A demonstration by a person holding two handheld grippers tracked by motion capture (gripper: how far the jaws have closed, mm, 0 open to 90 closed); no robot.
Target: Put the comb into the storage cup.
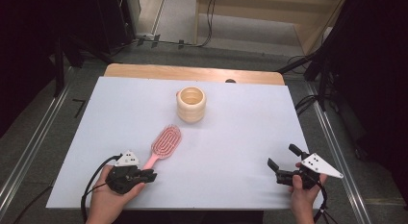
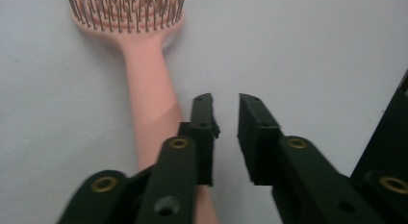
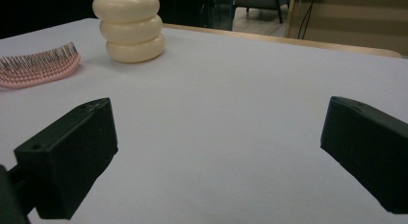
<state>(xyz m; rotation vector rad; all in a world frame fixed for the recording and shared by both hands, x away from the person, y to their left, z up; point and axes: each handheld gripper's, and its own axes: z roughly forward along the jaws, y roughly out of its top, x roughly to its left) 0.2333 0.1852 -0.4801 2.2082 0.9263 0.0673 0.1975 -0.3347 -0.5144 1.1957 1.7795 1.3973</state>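
Open white counter (image 1: 231, 137) is left on every side of the pink hairbrush (image 1: 163, 143), which lies flat, bristles up, its handle toward the near edge. The left tongs (image 1: 150, 175) are set just beside the handle's end, narrowly parted, nothing gripped. The right tongs (image 1: 284, 162) are held wide apart, well right of the hairbrush. Beyond the hairbrush a cream ribbed cup (image 1: 191, 104) stands.

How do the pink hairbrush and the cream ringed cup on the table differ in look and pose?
The hairbrush is pink, flat and long, lying bristles up; the cup is cream, round and stands upright. The hairbrush has a slim handle by the left gripper; the cup is stacked bulging rings, farther back. Both rest on the white table, untouched.
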